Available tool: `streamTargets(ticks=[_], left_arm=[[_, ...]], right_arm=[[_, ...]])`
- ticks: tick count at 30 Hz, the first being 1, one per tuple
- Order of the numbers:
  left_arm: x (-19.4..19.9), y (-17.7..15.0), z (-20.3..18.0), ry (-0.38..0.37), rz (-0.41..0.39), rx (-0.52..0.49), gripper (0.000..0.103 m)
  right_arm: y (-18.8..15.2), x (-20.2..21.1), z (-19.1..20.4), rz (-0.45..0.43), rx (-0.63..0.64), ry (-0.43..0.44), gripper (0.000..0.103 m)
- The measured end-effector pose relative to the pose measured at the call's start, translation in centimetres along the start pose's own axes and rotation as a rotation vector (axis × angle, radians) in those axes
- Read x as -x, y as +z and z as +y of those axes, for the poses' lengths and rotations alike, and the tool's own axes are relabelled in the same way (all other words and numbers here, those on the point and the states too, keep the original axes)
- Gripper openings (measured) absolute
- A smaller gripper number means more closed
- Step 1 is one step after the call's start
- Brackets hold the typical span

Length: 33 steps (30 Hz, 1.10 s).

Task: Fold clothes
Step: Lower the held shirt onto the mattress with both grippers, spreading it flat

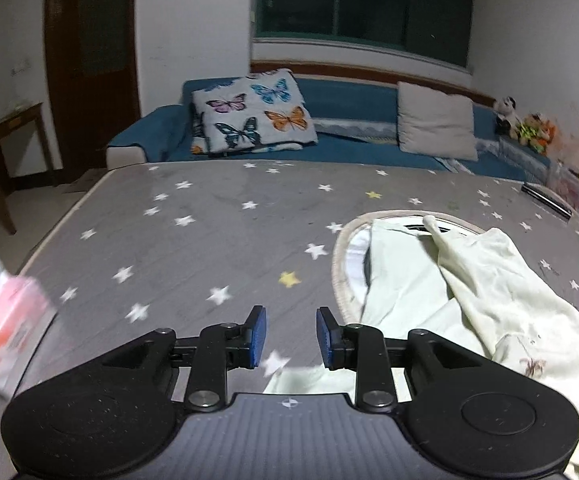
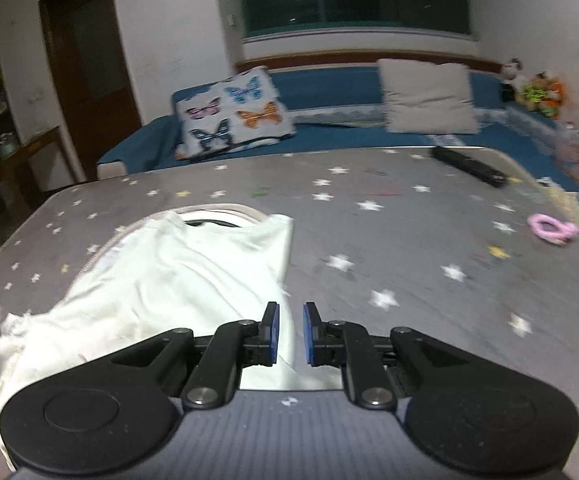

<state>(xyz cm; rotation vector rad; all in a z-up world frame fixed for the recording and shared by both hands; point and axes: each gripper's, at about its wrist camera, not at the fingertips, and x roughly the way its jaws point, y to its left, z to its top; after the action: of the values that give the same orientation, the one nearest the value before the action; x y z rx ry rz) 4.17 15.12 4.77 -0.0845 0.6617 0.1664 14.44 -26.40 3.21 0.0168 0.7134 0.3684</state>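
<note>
Lying limp and light across the surface, the pale garment wants pinching at its hem corners, both the left tool and right tool parted and empty.

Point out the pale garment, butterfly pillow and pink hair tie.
pale garment [image 2: 177,280]: right wrist view, middle of the cloth.
butterfly pillow [image 1: 255,114]: left wrist view, centre of its face.
pink hair tie [image 2: 551,229]: right wrist view, on the loop.

Bare grey star-printed mat lies open at left-centre; the crumpled pale-green garment blocks the frame's right.
</note>
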Motion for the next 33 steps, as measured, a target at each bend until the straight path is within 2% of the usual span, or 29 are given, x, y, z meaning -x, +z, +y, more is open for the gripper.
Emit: streamTargets(ticks=[4, 12, 23, 29, 33], left_arm=[[-3.1, 1.6, -1.7, -0.025, 0.027, -0.032, 0.03], [-9.5, 4.0, -5.1, -0.083, 0.088, -0.064, 0.03], [-14.7, 5.9, -7.1, -0.115, 0.129, -0.074, 0.03], [-16.7, 6.1, -7.5, -0.123, 0.144, -0.081, 0.033], [-17.5, 6.4, -7.8, -0.129, 0.147, -0.087, 0.036]], right_arm=[[1.9, -3.2, 1.0, 0.021, 0.001, 0.054, 0.012], [4.2, -9.4, 1.4, 0.073, -0.021, 0.102, 0.012], [5.9, -15.3, 1.0, 0.09, -0.071, 0.091, 0.013], [6.2, -17.5, 0.4, 0.09, -0.075, 0.047, 0.013], [6.4, -18.6, 0.1, 0.098, -0.089, 0.05, 0.013]])
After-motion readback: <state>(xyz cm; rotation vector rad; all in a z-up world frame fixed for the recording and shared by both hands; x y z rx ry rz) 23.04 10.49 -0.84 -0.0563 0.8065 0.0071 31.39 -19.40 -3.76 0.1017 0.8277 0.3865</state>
